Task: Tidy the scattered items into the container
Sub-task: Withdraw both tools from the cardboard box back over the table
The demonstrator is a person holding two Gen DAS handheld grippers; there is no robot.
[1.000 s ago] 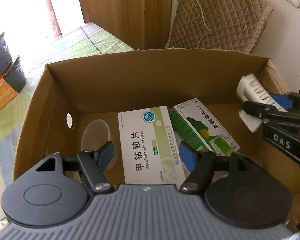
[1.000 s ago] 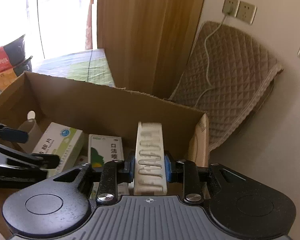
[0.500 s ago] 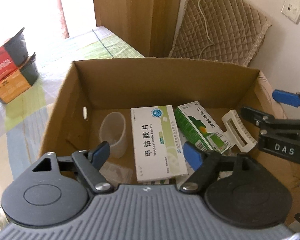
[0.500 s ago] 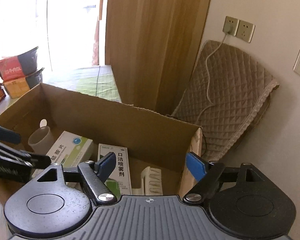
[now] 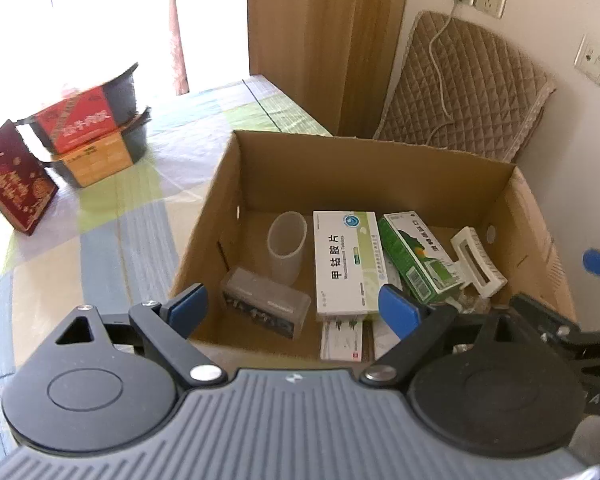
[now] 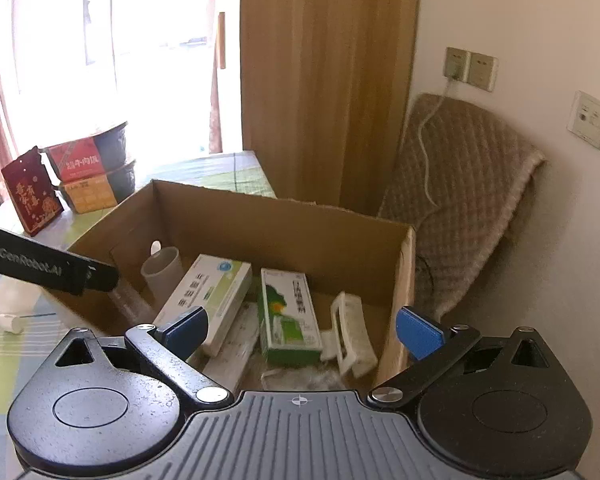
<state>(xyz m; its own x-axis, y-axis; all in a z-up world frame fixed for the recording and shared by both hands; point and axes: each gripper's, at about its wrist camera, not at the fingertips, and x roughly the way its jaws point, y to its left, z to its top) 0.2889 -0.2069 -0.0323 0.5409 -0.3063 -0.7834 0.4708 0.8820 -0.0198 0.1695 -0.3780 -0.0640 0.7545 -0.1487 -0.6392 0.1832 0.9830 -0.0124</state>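
An open cardboard box (image 5: pixel 380 168) (image 6: pixel 276 220) stands on the table. Inside lie a white medicine carton (image 5: pixel 346 260) (image 6: pixel 208 300), a green carton (image 5: pixel 416 260) (image 6: pixel 288 312), a white hair clip (image 5: pixel 478 260) (image 6: pixel 350 332), a clear plastic cup (image 5: pixel 286 250) (image 6: pixel 162 270) and a grey case (image 5: pixel 266 302). My left gripper (image 5: pixel 292 310) hovers open above the box's near wall, holding nothing. Over the box's near right corner, my right gripper (image 6: pixel 302 332) is also open and holds nothing.
Red and orange food boxes with dark bowls (image 5: pixel 84 136) (image 6: pixel 88 176) and a dark red packet (image 5: pixel 14 184) (image 6: pixel 30 192) stand far left on the checked cloth. A small white item (image 6: pixel 10 322) lies left of the box. A quilted pad (image 5: pixel 468 92) leans on the wall behind.
The right gripper opened and let the white hair clip drop into the box. Both grippers have since pulled back and up, away from the box.
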